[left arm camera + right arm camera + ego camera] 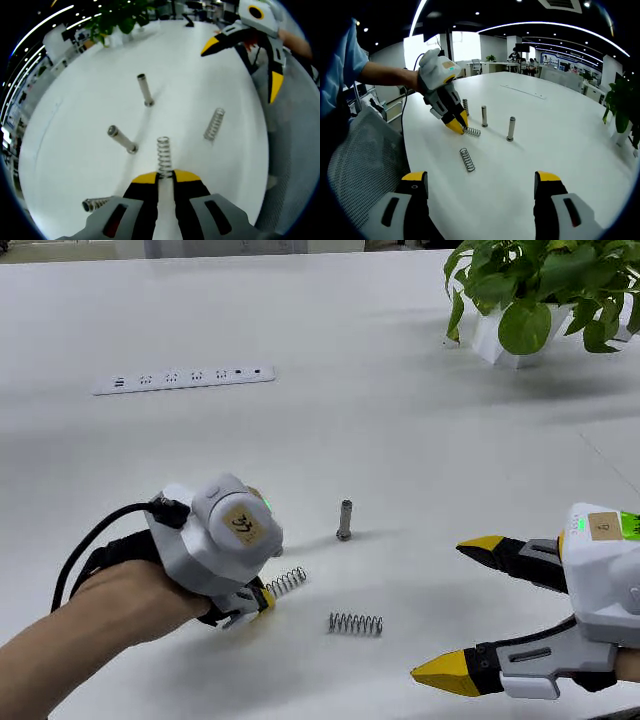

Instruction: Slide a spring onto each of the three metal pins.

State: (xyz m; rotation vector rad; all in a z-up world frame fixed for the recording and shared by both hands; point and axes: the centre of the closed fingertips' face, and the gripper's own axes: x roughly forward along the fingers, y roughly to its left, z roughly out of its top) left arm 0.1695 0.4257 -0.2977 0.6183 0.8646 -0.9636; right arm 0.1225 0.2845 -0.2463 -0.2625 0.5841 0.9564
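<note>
- Left tongs (165, 176) are clamped on one end of a spring (163, 152); its free end projects forward.
- Right tongs (462, 608) stand open and empty above the surface (400, 420).
- In the left gripper view, the nearest bare pin (121, 138) stands at ten o'clock of the tongs, and a spare spring (214, 124) lies at two o'clock.
- Recommended: tip the spring upright, centre its bore over the pin head, and lower it straight.

In my head view, the casing of my left tool (262, 597) hides the near end of the spring (286, 582) it grips. My right tool (448, 608) and the far plant (540, 290) are cut by the right edge.
</note>
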